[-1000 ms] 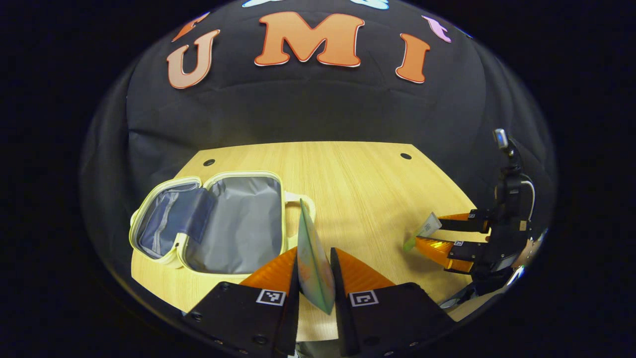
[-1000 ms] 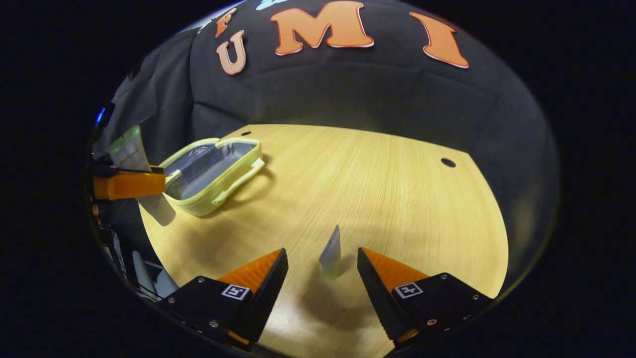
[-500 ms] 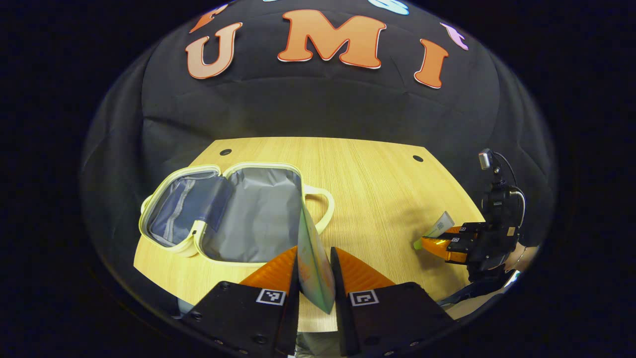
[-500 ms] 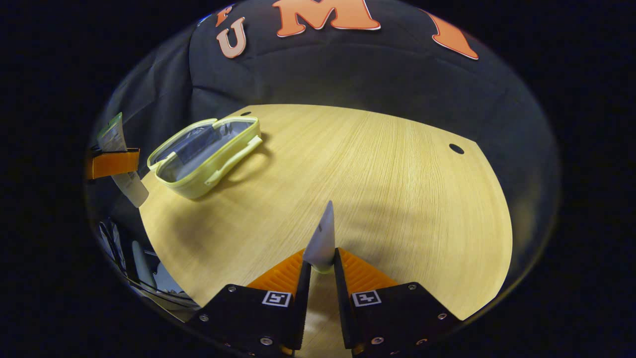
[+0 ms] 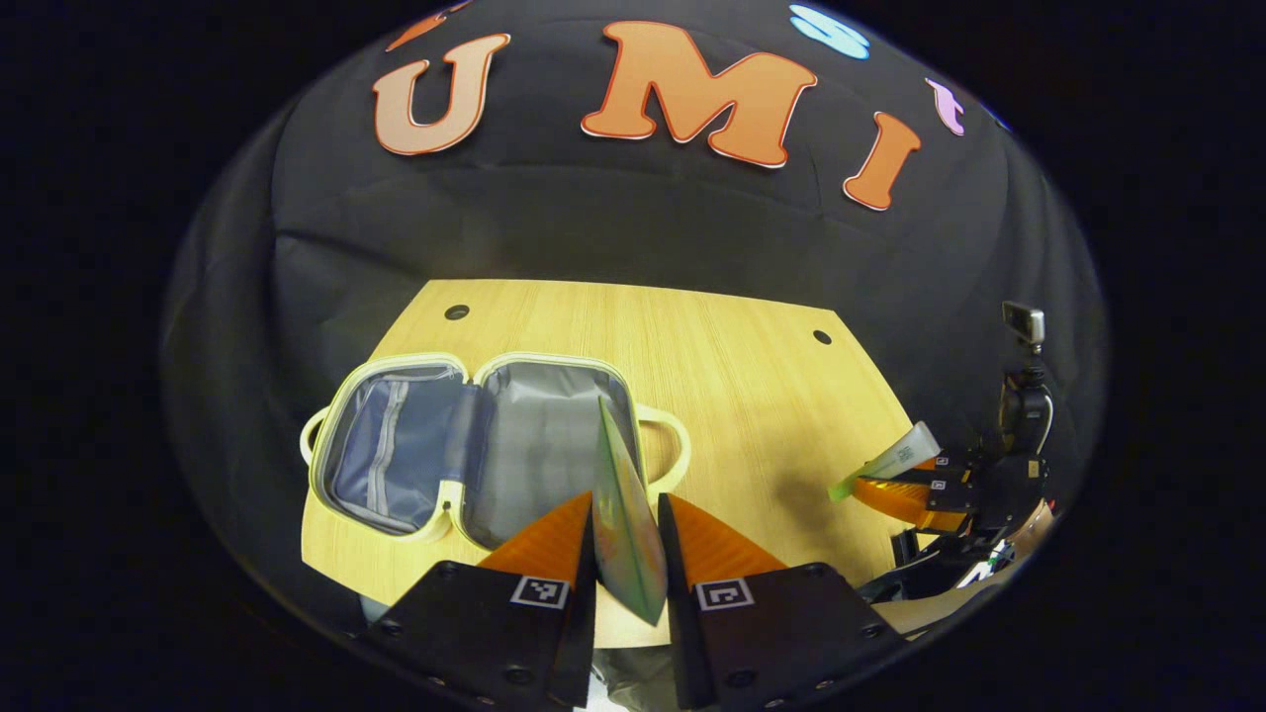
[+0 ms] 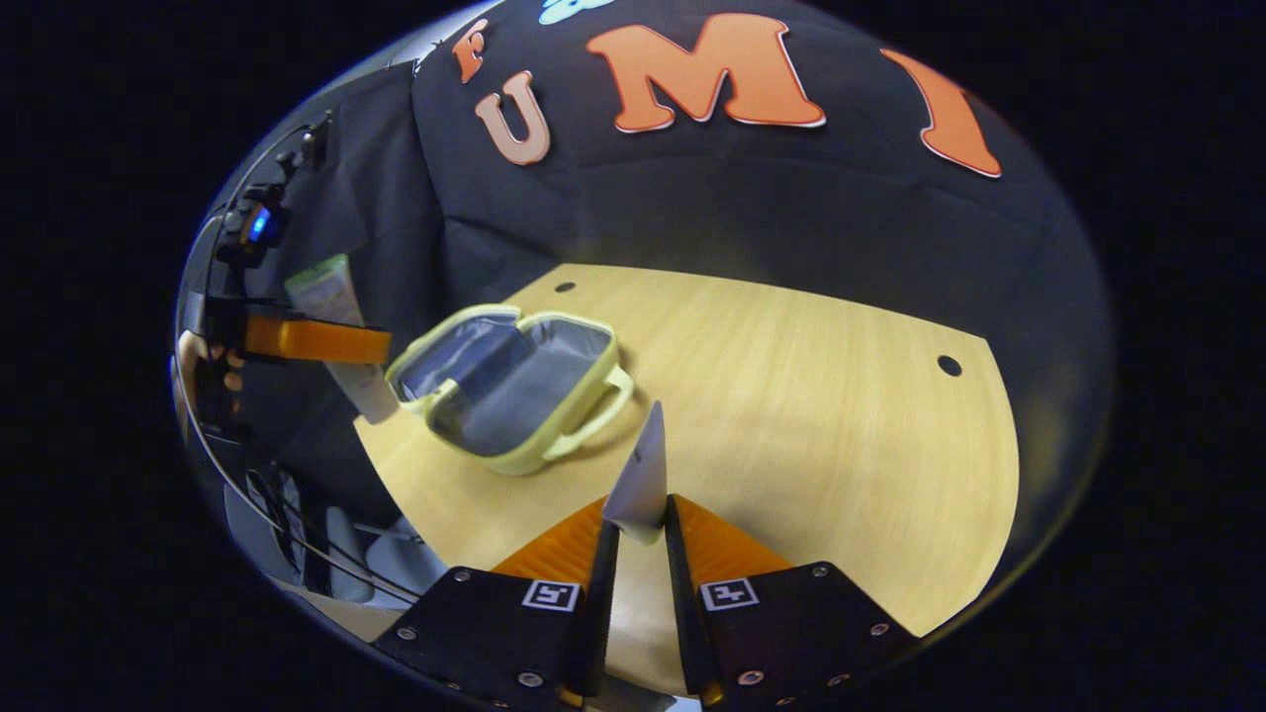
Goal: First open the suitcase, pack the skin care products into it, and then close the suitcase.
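Both views look down across the table [image 5: 732, 396] (each from near its edge), sharing the suitcase [image 6: 514, 381].

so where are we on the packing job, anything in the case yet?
Done: the suitcase lies open on the table, its lining bare, nothing packed. In hand: the left gripper clamps a flat sachet just in front of the case; the right gripper clamps a small tube off the table. Left: put both products in, then close the case.
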`<state>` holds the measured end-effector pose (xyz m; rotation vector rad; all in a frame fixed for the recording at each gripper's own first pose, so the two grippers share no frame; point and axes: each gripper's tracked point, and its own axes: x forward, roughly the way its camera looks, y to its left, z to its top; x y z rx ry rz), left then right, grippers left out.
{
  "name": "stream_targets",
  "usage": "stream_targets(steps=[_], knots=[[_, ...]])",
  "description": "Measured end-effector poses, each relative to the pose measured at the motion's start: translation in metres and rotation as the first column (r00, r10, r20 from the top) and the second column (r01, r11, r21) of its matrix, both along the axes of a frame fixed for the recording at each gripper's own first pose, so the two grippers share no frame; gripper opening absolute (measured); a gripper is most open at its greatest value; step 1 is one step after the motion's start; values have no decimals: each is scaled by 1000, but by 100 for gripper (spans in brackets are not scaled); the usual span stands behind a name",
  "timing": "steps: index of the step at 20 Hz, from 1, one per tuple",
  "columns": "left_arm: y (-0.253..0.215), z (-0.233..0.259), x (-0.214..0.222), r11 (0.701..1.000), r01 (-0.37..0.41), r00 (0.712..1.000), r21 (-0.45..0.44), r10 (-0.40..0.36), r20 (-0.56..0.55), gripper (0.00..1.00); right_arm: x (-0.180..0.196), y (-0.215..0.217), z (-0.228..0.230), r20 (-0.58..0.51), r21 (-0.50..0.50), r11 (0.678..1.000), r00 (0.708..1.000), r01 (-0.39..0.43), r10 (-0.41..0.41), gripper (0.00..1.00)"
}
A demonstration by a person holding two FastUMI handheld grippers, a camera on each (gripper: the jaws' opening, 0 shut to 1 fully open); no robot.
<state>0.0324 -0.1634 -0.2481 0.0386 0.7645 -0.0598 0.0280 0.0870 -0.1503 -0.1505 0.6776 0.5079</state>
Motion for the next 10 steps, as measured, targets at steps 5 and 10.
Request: stream_targets(steps=[5, 10], knots=[[52, -42, 34, 996, 91, 970, -25, -94, -223, 32, 3, 61, -1, -51, 103, 992, 996, 79, -74, 30], [104, -110, 69, 983, 181, 902, 9, -163, -400, 33, 2, 80, -19, -84, 79, 975, 976, 209, -203, 30]])
